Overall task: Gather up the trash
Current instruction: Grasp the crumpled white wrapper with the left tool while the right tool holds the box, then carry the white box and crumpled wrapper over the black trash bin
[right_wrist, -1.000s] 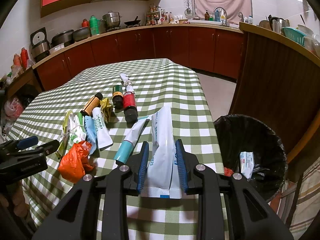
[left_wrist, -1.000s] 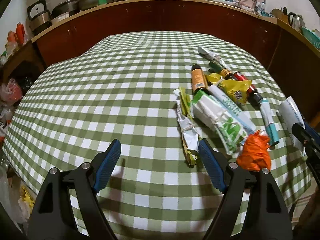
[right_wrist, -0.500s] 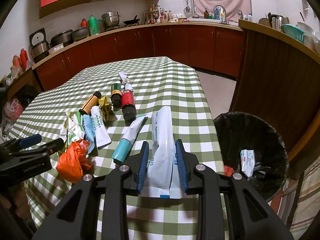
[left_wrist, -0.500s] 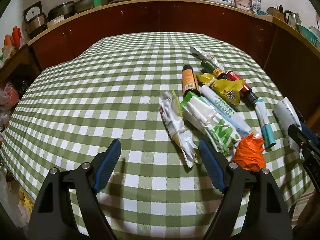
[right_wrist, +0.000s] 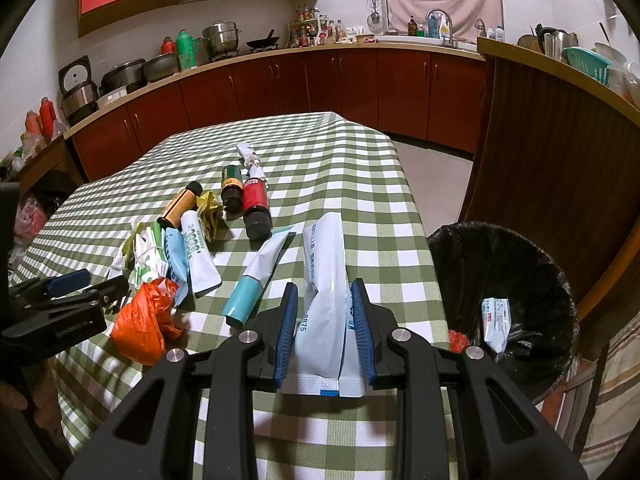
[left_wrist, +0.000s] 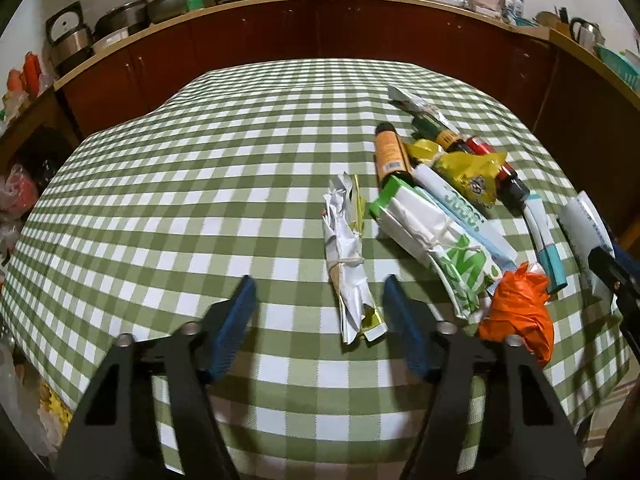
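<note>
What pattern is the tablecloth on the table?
The tablecloth has a green and white check; it shows best in the left wrist view.

Trash (right_wrist: 192, 240) on table (right_wrist: 360, 200), bin (right_wrist: 500, 280) right.

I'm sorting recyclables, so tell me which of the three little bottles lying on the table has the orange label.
The orange-labelled bottle lies farthest left in the right wrist view, beside the yellow wrapper. The green bottle and red bottle lie together right of it.
</note>
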